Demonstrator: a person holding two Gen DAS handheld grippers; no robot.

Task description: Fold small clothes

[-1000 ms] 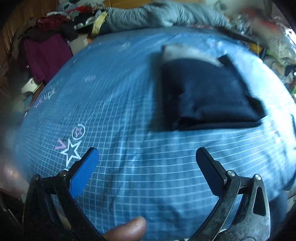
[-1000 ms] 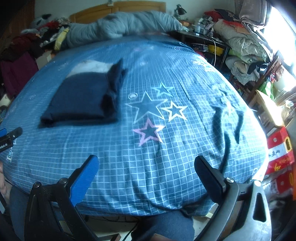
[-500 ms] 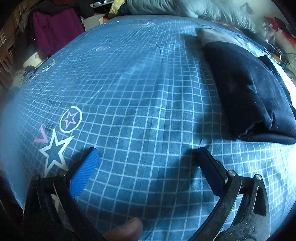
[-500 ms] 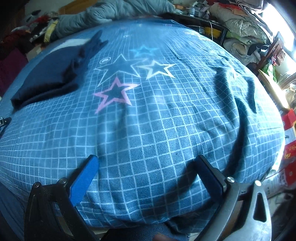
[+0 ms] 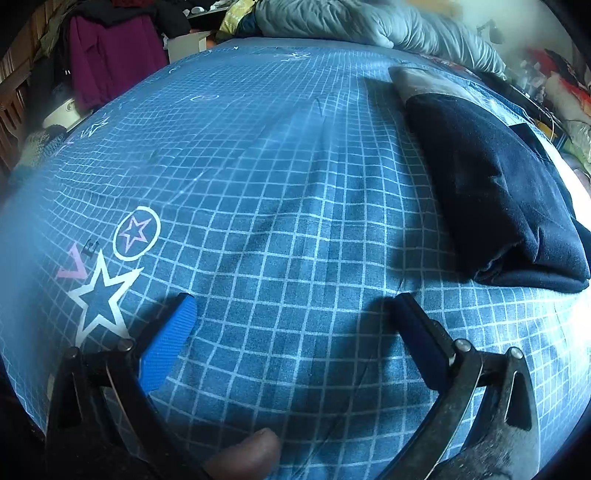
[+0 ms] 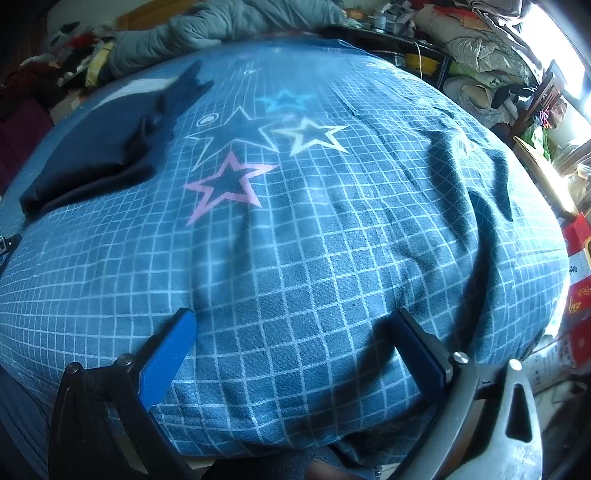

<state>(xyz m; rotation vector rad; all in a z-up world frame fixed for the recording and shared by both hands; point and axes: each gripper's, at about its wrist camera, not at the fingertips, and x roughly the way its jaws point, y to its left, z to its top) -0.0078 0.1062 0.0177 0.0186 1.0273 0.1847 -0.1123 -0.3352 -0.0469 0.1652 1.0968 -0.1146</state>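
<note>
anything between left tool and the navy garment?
Only bare checked bedsheet separates the left tool from the folded navy garment, per left wrist view.

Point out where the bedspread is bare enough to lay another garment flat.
Bare: the blue checked bedspread between the folded navy garment and the white-outlined star print; also right of the pink star. Crowded: the grey quilt at the far edge.

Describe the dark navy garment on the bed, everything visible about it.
The navy garment is a soft, fleece-like piece folded into a thick rectangular stack, layered edges showing at its near end. It lies flat on the blue grid-patterned bedspread, with a pale grey-white cloth peeking from under its far end. In the right wrist view, a loose part juts out at the far corner. Neither hand-held gripper touches it.
</note>
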